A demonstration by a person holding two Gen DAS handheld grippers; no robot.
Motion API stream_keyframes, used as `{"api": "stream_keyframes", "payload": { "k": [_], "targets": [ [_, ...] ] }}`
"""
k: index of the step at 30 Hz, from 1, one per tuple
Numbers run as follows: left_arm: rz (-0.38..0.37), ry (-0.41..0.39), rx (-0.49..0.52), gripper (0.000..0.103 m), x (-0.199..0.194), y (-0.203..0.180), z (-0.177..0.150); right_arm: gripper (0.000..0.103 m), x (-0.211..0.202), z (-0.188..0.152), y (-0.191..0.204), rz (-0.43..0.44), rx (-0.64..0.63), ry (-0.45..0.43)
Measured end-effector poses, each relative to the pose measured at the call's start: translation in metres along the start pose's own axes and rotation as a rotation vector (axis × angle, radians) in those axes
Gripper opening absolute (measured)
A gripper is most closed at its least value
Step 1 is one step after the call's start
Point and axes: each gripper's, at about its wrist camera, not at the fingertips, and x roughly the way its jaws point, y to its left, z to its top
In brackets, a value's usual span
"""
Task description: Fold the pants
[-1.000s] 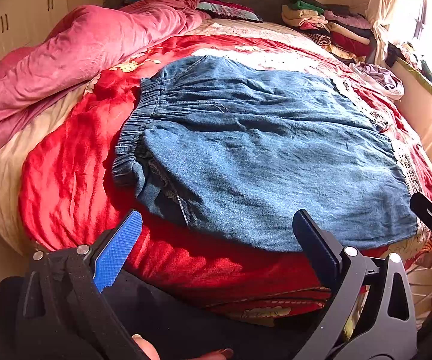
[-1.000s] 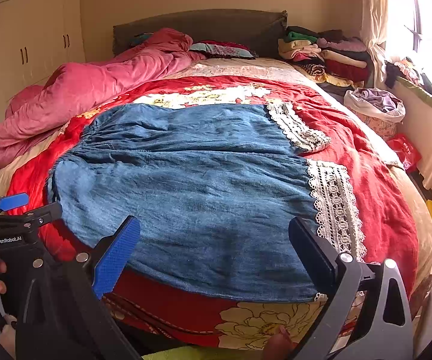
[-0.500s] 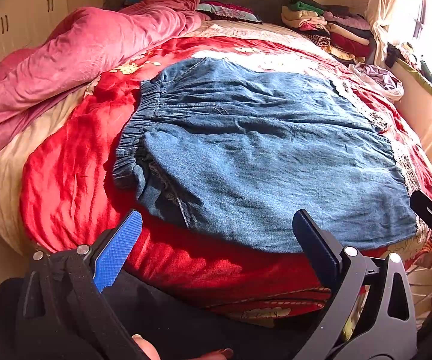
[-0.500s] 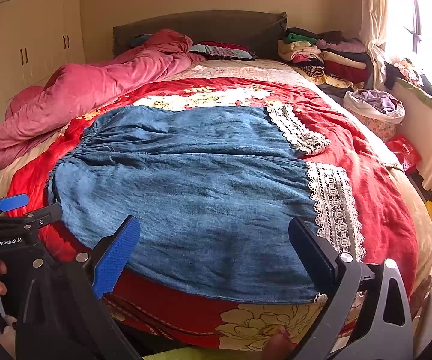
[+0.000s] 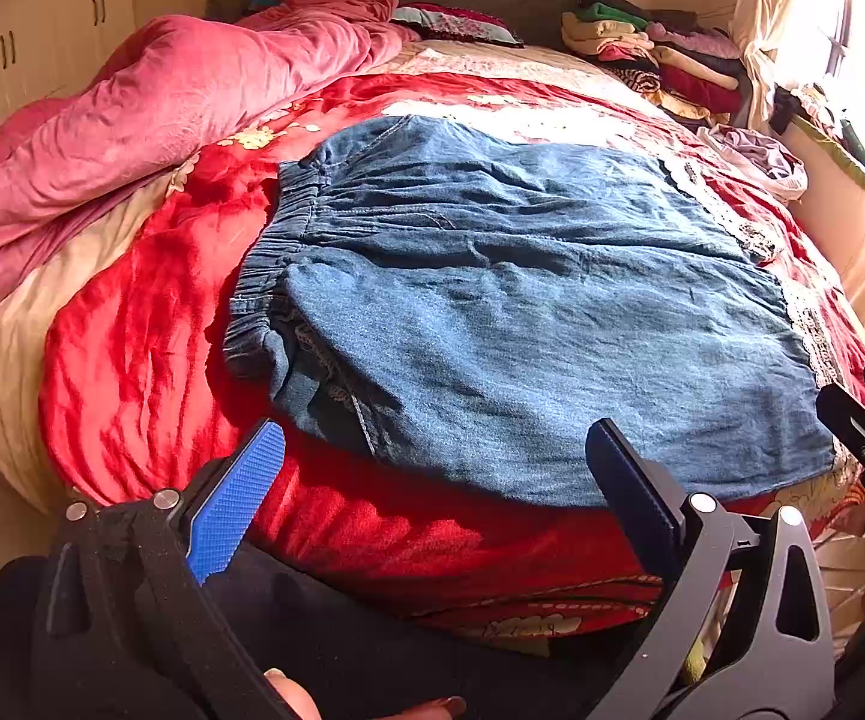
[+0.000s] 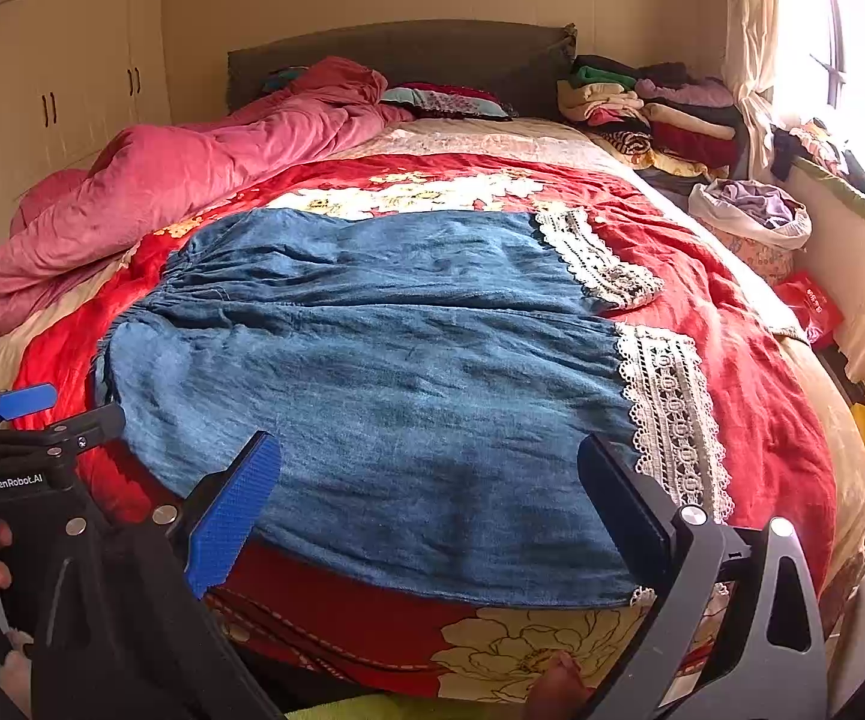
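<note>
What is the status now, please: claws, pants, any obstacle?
Left claw and right claw open, empty, short of the bed edge. Denim pants spread flat on red blanket, unfolded. Nothing on them.

The blue denim pants (image 6: 372, 372) lie spread flat on the bed. The gathered waistband points to 9 o'clock. The white lace-trimmed cuffs (image 6: 669, 414) point to 3 o'clock.

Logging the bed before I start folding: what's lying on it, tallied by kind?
Blue denim pants with white lace hems: 1
Crumpled pink quilt: 1
Red floral blanket: 1
Patterned pillow: 1
Stack of folded clothes: 1
Total: 5
</note>
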Motion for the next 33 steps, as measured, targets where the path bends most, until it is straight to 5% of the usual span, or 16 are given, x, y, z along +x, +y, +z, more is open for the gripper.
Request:
{"api": "stream_keyframes", "payload": {
  "k": [33],
  "targets": [
    [-0.021, 0.015, -0.015, 0.095, 0.021, 0.006, 0.018, 0.099, 0.022, 0.026, 0.006, -0.01, -0.022, -0.016]
  ]
}}
